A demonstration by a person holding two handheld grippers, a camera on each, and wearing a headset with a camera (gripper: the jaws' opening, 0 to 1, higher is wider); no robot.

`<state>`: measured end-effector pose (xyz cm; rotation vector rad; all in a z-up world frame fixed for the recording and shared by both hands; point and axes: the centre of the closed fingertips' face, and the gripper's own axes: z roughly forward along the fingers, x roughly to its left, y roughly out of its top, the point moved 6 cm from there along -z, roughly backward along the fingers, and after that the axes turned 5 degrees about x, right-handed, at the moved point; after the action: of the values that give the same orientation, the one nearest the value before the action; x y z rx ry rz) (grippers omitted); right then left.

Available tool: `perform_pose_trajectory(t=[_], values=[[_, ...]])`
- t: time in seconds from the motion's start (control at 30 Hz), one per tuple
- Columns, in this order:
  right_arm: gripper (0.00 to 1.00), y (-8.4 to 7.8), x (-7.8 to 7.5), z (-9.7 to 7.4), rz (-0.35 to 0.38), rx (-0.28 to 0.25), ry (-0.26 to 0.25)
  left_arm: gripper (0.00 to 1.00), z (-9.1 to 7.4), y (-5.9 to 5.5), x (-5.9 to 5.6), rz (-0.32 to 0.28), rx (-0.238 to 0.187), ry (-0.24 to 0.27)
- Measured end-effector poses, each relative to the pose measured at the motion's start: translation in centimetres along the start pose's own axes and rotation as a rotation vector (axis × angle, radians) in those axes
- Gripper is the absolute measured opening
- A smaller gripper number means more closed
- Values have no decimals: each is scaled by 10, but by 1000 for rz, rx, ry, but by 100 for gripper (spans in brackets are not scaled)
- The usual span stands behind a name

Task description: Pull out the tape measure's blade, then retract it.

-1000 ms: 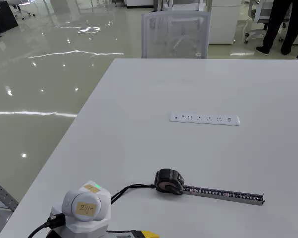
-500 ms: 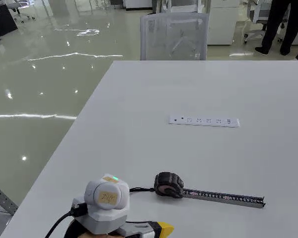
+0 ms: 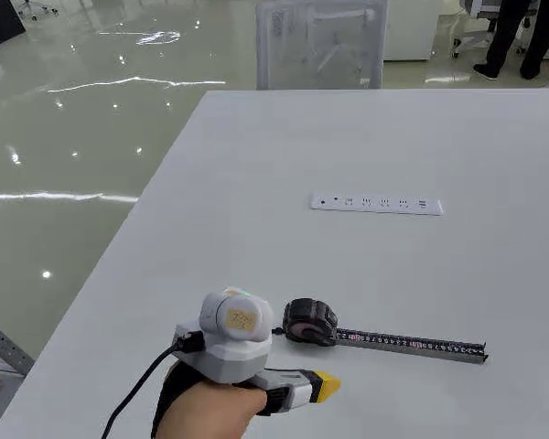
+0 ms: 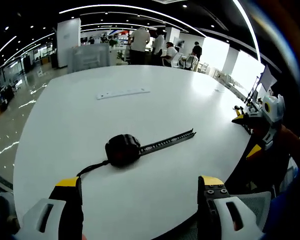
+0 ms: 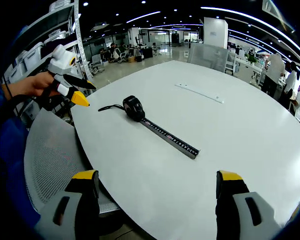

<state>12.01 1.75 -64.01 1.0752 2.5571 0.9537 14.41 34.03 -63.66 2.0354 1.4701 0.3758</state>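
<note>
The tape lies on the white table with its blade pulled out, flat on the surface and running from the black case to the person's right. A black strap trails off the case the other way. The left gripper, held in a hand, hovers just beside the tape on the near side without touching it. Its yellow-tipped fingers are spread wide, and in the left gripper view the case sits ahead in the gap between them. The right gripper is well apart from the tape, off the table's edge past the blade's tip. Its fingers are also spread, with nothing between them. A power strip lies beyond the tape, and a mesh chair stands farther still at the far edge.
</note>
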Motion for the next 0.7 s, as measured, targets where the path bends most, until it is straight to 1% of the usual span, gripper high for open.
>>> perform_pose_trajectory(t=[0.1,0.23,0.37,0.47,0.57,0.7], values=[[94,0,-5,8,-18,13,11,92,7,5,2,-12,-2,12],[93,2,-11,17,-51,33,26,92,13,13,6,-17,-31,67],[92,4,-19,24,-65,43,34,91,20,16,4,-22,-34,79],[92,4,-27,31,-87,56,43,91,29,18,5,-37,-35,85],[91,5,-35,38,-108,70,50,90,37,19,6,-38,-34,97],[91,6,-46,46,-142,91,58,89,43,22,7,-56,-41,101]])
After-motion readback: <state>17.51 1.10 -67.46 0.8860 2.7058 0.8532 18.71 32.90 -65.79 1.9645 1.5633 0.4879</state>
